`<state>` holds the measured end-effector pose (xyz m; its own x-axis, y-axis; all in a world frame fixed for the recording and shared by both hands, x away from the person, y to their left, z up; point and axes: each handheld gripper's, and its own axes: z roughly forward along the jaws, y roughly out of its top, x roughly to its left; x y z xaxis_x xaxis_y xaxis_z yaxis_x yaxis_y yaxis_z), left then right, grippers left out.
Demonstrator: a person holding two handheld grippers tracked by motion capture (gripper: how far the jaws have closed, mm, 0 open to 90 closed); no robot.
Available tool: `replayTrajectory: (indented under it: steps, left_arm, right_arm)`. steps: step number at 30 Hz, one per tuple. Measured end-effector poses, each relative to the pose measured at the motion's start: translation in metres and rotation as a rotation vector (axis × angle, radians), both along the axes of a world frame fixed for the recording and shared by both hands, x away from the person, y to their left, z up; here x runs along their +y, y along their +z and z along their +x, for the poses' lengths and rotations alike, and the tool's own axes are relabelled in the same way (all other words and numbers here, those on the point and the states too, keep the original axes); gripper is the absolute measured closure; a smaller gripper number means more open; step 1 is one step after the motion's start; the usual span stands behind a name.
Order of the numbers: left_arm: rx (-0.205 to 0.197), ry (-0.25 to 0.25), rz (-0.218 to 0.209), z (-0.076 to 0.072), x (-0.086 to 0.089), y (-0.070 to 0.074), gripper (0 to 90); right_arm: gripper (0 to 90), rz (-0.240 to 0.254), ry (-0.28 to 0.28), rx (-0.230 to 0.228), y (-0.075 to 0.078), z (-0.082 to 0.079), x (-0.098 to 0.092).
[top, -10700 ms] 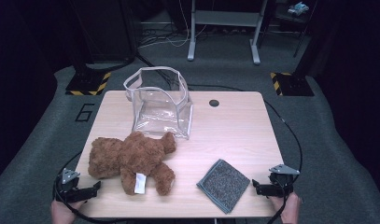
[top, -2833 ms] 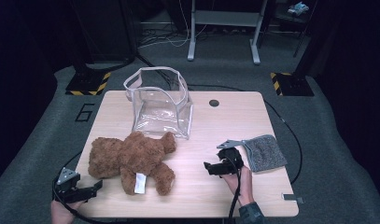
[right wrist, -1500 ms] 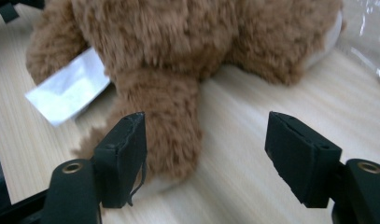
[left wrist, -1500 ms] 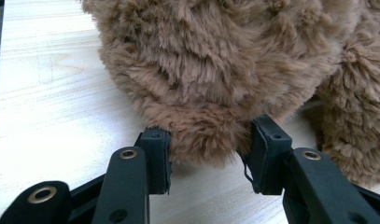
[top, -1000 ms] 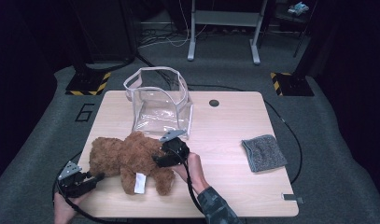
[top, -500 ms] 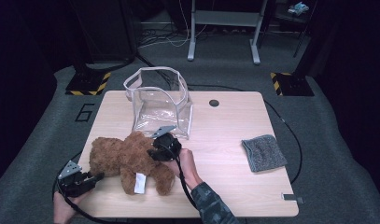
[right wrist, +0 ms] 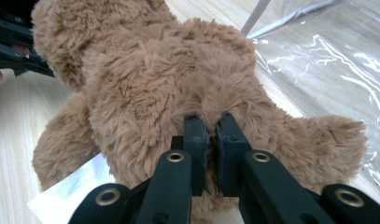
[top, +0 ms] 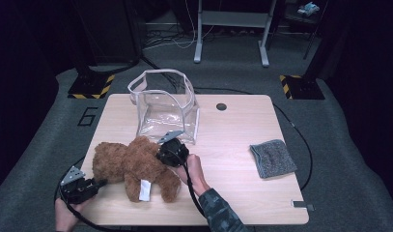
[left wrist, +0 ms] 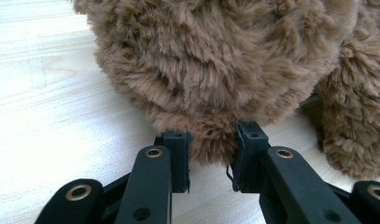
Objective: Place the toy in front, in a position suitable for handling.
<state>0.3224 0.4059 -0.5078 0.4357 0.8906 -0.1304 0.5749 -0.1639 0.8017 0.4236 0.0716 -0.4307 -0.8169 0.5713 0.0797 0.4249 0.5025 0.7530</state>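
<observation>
At the left, near the front edge of the worktop (top: 232, 125), the left hand-held gripper (top: 93, 183) lay low, pointed toward the teddy bear (top: 136, 166); in the left gripper view its jaws had just been closing, and a tuft of the bear's brown fur sat between them, touched by both pads (left wrist: 178, 161), so the left hand-held gripper (left wrist: 208, 161) was clamped on the teddy bear (left wrist: 215, 70); the person's hand (top: 63, 217) held it from below.

The teddy bear lay flat on the front left part of the worktop, just in front of the clear plastic bag (top: 165, 108), with a white tag (top: 144, 189) showing at its lower side.

To the right of the bear's middle, the right hand-held gripper (top: 167, 152) pressed into the fur near its upper part; in the right gripper view its jaws had just been closing and stood almost together, pinching a thin fold of fur of the teddy bear (right wrist: 145, 93); the right hand-held gripper (right wrist: 211, 133) was thus clamped on the bear; the clear plastic bag (right wrist: 327, 56) lay just beside it.

Well apart, at the right side of the worktop, lay a grey cloth (top: 273, 158).
</observation>
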Motion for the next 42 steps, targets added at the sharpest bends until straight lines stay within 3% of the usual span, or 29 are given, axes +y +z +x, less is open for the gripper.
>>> replayTrajectory:
  steps: [12, 20, 23, 29, 42]
  left_arm:
    - [-0.038, 0.01, -0.01, -0.002, -0.002, 0.002, 74.4]
    - [-0.063, -0.016, -0.017, -0.005, -0.008, 0.013, 74.6]
    - [-0.083, -0.034, -0.029, -0.005, -0.015, 0.021, 74.7]
    - [-0.085, -0.074, -0.032, -0.004, -0.03, 0.029, 74.6]
    - [-0.106, -0.141, -0.063, 0.005, -0.071, 0.034, 74.8]
  right_arm:
    - [86.3, 0.046, -0.008, -0.058, 0.01, -0.005, -0.007]
    - [86.4, 0.064, -0.01, -0.09, 0.021, -0.01, -0.017]
    - [86.4, 0.074, -0.018, -0.103, 0.028, -0.014, -0.026]
    - [86.4, 0.086, -0.039, -0.124, 0.038, -0.019, -0.044]
    - [86.4, 0.079, -0.104, -0.175, 0.053, -0.027, -0.086]
